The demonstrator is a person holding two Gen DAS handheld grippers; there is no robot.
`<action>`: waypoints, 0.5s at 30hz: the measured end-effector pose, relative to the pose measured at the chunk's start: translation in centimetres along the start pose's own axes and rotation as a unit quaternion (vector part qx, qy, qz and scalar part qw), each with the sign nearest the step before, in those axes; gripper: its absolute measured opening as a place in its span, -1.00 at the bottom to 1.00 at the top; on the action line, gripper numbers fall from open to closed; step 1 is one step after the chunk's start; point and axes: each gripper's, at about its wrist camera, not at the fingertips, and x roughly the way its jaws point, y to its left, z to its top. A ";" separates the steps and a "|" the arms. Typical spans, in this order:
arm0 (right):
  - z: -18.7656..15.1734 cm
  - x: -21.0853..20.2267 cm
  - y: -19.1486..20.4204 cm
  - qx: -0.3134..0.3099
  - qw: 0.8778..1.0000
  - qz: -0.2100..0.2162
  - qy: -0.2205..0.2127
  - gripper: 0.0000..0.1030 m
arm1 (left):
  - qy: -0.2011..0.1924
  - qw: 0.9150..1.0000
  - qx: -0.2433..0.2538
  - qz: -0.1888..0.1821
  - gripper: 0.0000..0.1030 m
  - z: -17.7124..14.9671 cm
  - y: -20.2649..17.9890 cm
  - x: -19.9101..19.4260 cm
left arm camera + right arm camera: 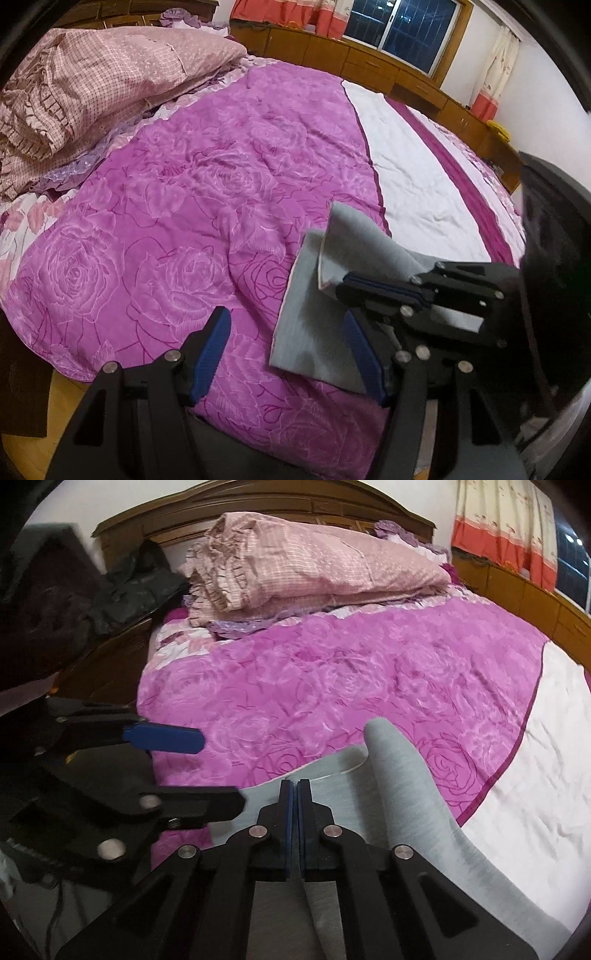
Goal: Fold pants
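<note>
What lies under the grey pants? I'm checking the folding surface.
Under the soft grey pants lies the magenta rose-patterned bedspread, visible all around them. The patch directly beneath is covered, so anything there stays unseen.

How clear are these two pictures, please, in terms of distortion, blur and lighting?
Left wrist view: strong fisheye bending of the bed, dark corners, window black with night, indoor light; the pants look slightly soft. Right wrist view: same curving, the left gripper blurred at the edge.
</note>
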 end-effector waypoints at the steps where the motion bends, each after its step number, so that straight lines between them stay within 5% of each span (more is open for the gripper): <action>1: 0.1 -0.3 0.2 -0.002 1.000 0.000 -0.002 -1.00 | -0.001 1.000 -0.004 -0.001 0.31 0.0 0.2 -0.1; 15: 0.7 -1.2 1.3 0.011 0.999 0.043 -0.016 -1.00 | -0.011 0.999 -0.048 -0.013 0.31 -0.4 2.2 -1.3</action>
